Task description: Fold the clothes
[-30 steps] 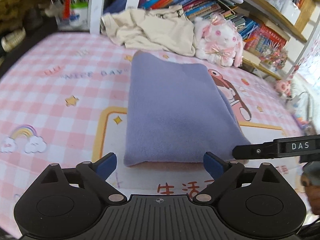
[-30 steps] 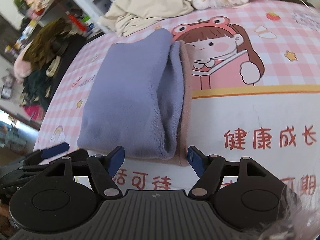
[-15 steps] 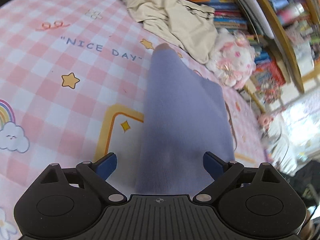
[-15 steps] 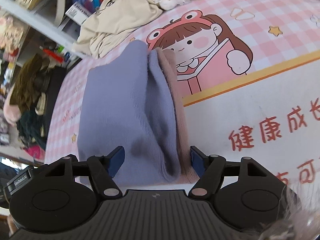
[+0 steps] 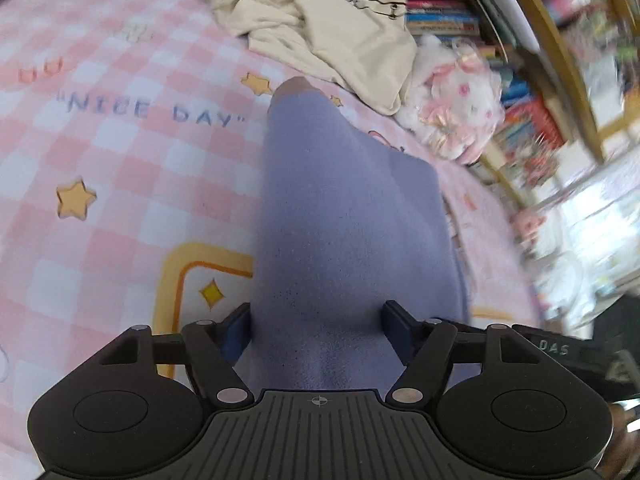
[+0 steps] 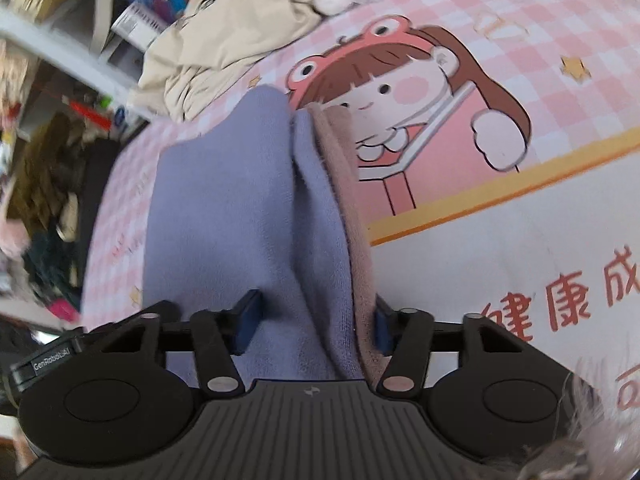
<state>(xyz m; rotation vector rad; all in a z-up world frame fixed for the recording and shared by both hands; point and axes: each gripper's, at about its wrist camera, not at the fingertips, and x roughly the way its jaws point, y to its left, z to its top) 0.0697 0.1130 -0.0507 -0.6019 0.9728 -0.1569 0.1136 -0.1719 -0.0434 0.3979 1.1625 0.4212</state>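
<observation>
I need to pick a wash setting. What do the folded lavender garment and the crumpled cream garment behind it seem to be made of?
The folded lavender garment looks like soft fleece or brushed knit: matte, fuzzy nap, thick rounded folds, with a dusty-pink fuzzy layer showing along one edge. The crumpled cream garment looks like thinner woven cotton or similar: smooth, matte, with sharper creases. Neither fibre can be confirmed by look alone.

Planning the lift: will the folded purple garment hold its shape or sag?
Likely floppy: the garment is soft, fuzzy knit. Its stacked layers show loose at one edge, so they may slide apart. It bunches between both tongs, suggesting it compresses easily.
</observation>
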